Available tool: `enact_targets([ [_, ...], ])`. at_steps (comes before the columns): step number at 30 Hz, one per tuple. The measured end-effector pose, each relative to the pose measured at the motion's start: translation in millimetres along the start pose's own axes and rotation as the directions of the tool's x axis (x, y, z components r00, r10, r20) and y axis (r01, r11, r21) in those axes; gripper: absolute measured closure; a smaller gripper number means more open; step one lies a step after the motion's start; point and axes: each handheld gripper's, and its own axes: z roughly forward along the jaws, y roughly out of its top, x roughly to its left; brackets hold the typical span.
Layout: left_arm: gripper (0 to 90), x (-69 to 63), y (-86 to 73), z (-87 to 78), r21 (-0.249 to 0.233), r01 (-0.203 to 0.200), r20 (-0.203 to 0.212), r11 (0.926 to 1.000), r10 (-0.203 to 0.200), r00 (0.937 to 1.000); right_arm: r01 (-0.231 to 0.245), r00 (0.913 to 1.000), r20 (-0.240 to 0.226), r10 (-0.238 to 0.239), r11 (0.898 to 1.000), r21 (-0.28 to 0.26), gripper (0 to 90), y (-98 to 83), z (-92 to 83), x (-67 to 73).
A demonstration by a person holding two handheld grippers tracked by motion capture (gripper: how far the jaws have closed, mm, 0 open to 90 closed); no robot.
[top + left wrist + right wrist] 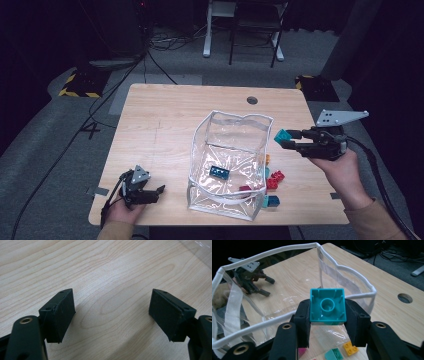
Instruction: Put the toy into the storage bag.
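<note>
A clear plastic bag [230,165] with white trim stands open in the middle of the wooden table [160,125]; its rim [287,315] shows close up in the right gripper view. One blue brick [219,172] lies inside it. My right gripper [285,139] hovers just right of the bag's rim, shut on a teal brick [327,305] whose hollow underside faces the camera. Near the table's front left corner my left gripper [159,192] rests low and open, with bare wood between its fingers [62,312]. It appears through the bag as the far gripper [259,282].
Loose bricks lie to the right of the bag: red [275,179], teal [272,201], orange [350,348] and green [334,354]. A round cable hole [252,100] sits near the table's far edge. Chairs and cables stand on the floor beyond.
</note>
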Motion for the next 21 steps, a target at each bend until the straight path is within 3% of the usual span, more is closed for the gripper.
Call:
enact_targets([
  [7, 21.3, 0.0, 0.0, 0.0, 0.000, 0.000, 0.000, 1.0000, 0.000, 1.0000, 0.026, 0.9994, -0.023, -0.026, 1.000, -0.001, 59.4, 13.4, 7.5, 9.7],
  [21, 21.3, 0.1, 0.0, 0.0, 0.000, 0.000, 0.001, 1.0000, 0.000, 1.0000, 0.076, 0.9936, -0.085, -0.075, 0.997, 0.014, 59.4, 39.7, 39.4, 32.1],
])
